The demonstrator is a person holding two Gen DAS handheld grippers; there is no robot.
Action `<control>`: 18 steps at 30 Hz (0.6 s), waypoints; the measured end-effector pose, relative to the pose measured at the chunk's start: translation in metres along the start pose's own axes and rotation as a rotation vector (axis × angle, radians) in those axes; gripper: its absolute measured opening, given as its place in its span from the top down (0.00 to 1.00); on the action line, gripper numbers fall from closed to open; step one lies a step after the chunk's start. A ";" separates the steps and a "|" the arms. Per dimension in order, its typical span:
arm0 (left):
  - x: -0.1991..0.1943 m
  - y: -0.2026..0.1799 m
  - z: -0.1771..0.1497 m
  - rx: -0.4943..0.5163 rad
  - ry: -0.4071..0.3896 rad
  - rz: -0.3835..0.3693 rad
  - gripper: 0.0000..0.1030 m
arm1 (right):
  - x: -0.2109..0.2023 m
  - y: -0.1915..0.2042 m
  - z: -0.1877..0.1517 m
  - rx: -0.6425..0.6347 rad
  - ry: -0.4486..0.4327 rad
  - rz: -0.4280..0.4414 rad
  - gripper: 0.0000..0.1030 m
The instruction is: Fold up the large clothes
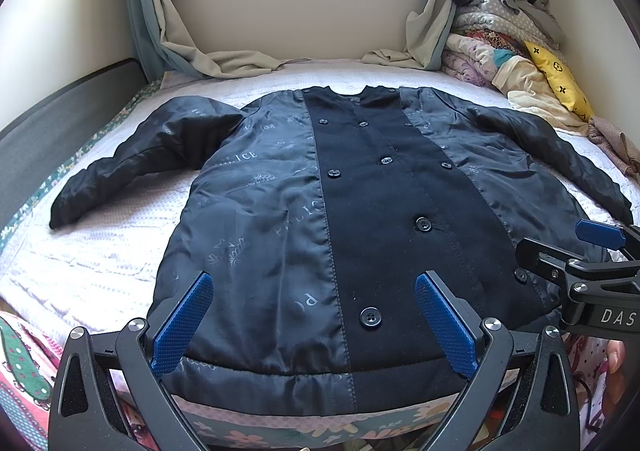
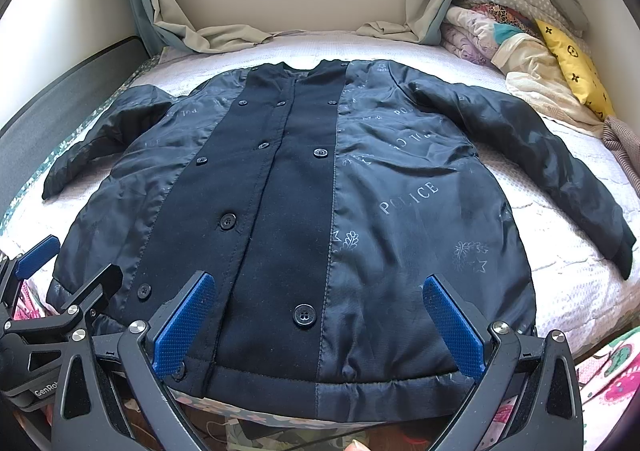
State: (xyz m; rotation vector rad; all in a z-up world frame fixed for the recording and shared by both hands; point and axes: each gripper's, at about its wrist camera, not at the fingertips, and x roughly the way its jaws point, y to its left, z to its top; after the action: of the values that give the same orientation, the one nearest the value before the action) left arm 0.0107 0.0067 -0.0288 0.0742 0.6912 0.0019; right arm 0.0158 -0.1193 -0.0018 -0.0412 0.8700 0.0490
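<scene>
Black coat (image 1: 360, 219), grey "POLICE" print; yellow pillow (image 1: 560, 83), black motifs.

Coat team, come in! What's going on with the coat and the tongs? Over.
Both tongs open, left and right, at the hem. Coat flat on bed, unfolded, sleeves out. Nothing on it.

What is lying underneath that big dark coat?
The coat lies spread flat on a bed's pale textured cover, which shows all around it. A floral sheet edge peeks out below the hem. Anything directly beneath the coat is hidden.
</scene>
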 end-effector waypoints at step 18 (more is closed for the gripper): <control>-0.001 0.081 0.090 -0.101 0.004 0.119 0.01 | -0.006 -0.002 0.074 -0.066 0.062 0.129 0.00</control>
State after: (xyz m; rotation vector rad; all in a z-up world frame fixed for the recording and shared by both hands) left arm 0.0694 0.0818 0.0461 0.0187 0.6885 0.1508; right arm 0.0688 -0.1168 0.0505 -0.0486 0.9325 0.1981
